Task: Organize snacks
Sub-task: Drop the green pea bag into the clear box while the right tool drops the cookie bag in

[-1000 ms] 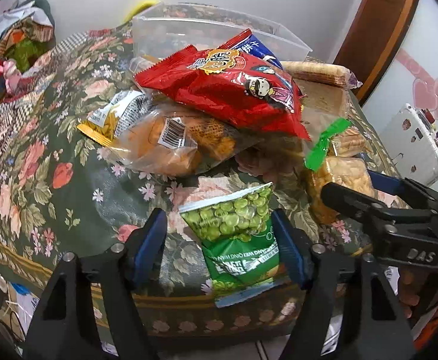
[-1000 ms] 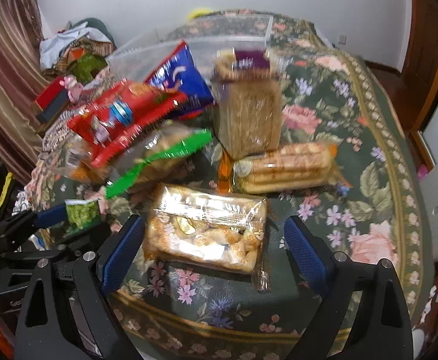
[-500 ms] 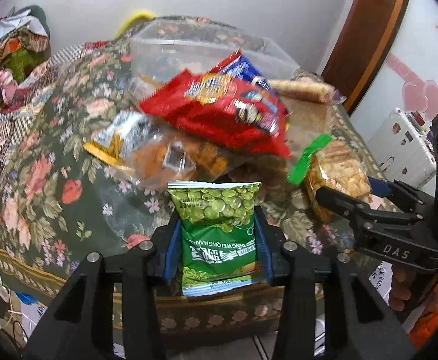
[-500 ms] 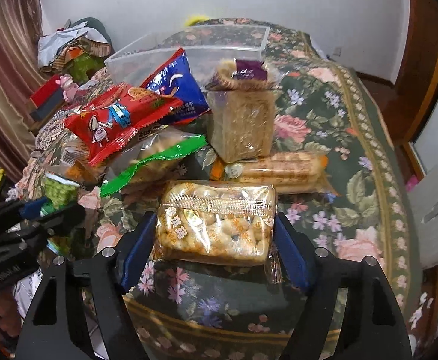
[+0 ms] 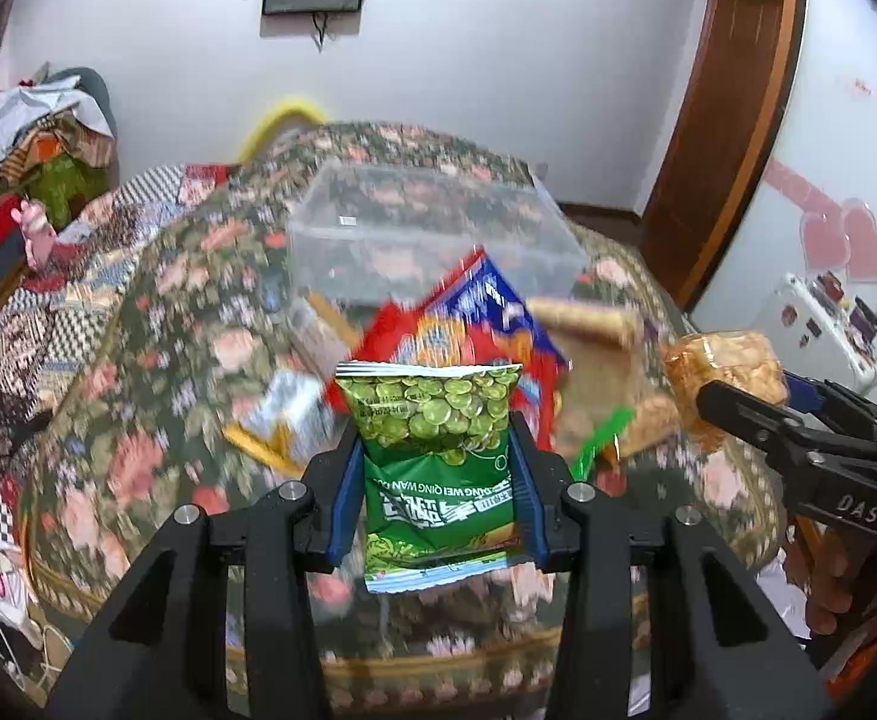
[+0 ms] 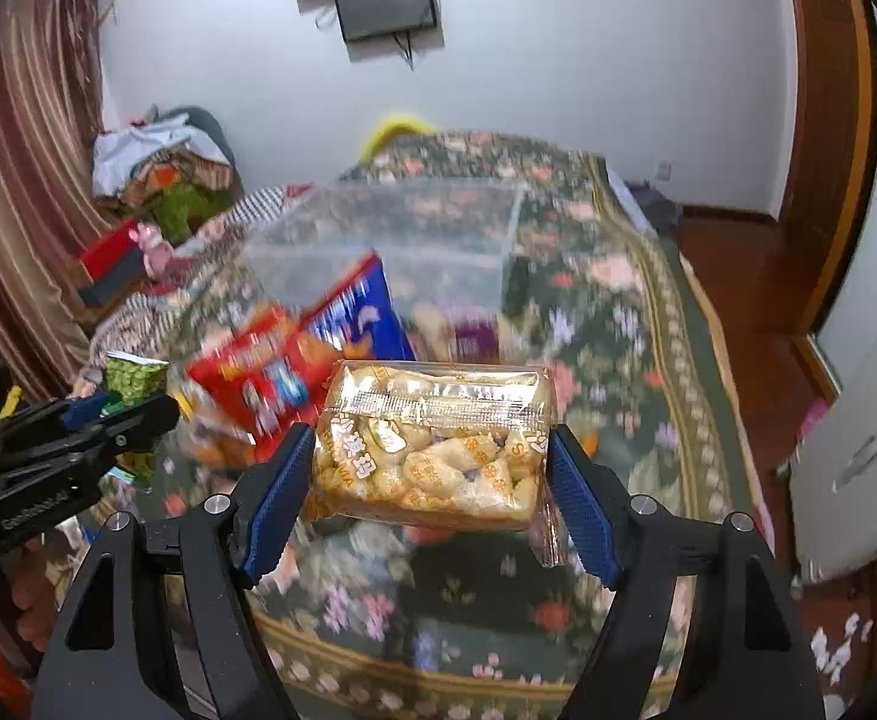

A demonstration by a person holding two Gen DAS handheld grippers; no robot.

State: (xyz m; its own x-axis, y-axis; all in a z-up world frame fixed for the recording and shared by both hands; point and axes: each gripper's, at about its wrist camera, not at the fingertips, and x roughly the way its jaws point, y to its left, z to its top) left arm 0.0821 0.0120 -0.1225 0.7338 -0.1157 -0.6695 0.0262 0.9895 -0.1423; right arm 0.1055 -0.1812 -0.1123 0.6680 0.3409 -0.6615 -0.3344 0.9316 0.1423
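My left tongs (image 5: 435, 495) pinching green pea bag (image 5: 435, 456); my right tongs (image 6: 429, 495) pinching clear puffed-snack pack (image 6: 432, 444). Both held above floral table (image 6: 636, 372), clear bin (image 5: 432, 240) behind.

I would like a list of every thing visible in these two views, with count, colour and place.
green pea bag: one, green, between the left gripper's pads.
puffed snack pack: one, clear with golden pieces, between the right gripper's pads.
red snack bag: one, red, in the pile.
blue snack bag: one, blue, behind the red one.
plastic bin: one, clear, far side of the bed.
bedspread: one, green floral.
left gripper: one, black, blue pads.
right gripper: one, same.
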